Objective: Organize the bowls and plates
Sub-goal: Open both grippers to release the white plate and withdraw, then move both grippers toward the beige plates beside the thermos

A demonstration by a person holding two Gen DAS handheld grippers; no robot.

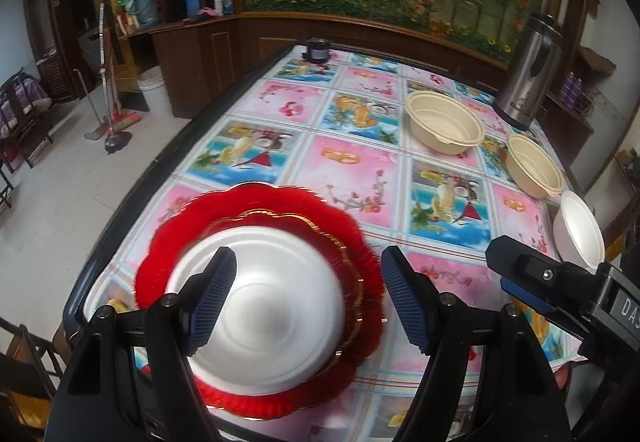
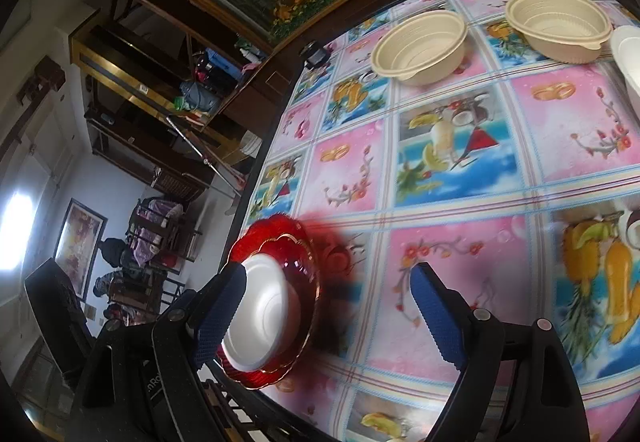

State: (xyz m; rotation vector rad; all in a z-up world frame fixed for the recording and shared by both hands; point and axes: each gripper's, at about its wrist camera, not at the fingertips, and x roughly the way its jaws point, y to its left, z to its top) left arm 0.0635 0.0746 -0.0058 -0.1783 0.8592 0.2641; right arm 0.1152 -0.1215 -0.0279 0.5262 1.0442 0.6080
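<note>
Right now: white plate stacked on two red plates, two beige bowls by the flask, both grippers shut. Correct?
One error: both grippers are open. Left gripper and right gripper show spread jaws in their own wrist views. The white plate, red plates, beige bowls and flask are as stated.

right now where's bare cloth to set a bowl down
The middle of the tablecloth is bare, between the red plates and the two beige bowls. The far left strip toward the dark mug is free too. The right edge is crowded: beige bowls, white bowl, flask.
</note>
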